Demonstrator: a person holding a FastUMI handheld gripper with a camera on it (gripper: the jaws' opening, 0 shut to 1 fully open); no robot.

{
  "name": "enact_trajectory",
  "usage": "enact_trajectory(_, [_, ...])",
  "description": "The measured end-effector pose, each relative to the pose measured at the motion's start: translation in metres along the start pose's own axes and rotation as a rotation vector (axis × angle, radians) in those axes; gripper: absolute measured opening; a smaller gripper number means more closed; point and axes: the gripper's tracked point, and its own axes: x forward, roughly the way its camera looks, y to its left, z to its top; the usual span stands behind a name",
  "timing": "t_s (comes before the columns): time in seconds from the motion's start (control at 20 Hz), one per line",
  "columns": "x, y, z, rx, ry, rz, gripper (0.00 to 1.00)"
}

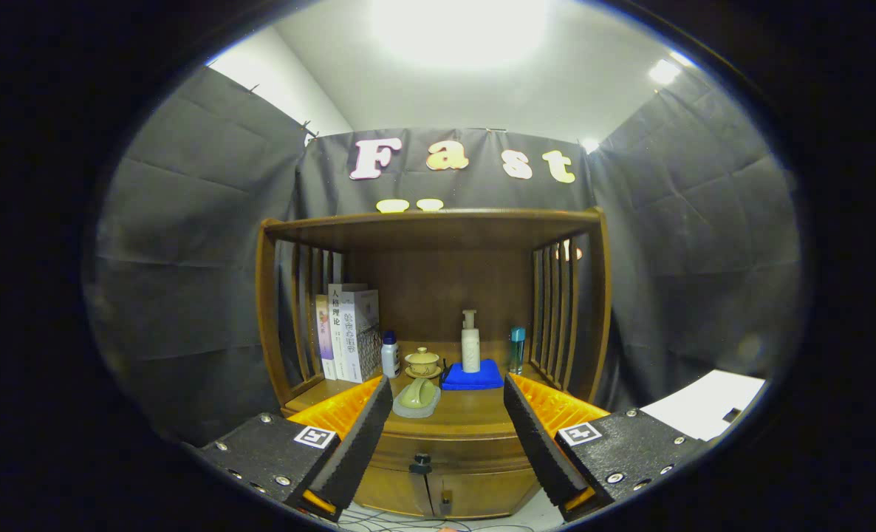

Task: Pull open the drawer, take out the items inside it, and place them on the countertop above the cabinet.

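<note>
Between the spread, empty fingers of the gripper (447, 421), the drawer (445, 454) looks stiff; grab its small dark knob (420, 464).

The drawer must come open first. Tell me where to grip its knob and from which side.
Grip the small dark knob at the middle of the drawer front, coming straight on from the front. It stands proud of the wood, so the open fingers can close on its two sides; it sits below them now.

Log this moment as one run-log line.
phase: approach | gripper: open, holding nothing, apart from cabinet | drawer: shut | drawer knob: between fingers, beyond tips | countertop: green dish, blue cloth
</note>
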Motion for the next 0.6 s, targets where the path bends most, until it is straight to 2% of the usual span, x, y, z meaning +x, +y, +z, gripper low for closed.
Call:
enact_trajectory(0.3, [-0.056, 0.027, 0.039, 0.041, -0.042, -0.007, 0.94])
enact_trajectory(0.45, [-0.069, 0.036, 0.049, -0.009, -0.074, 0.000, 0.94])
enact_trajectory(0.6, [-0.080, 0.056, 0.058, -0.043, -0.098, 0.050, 0.94])
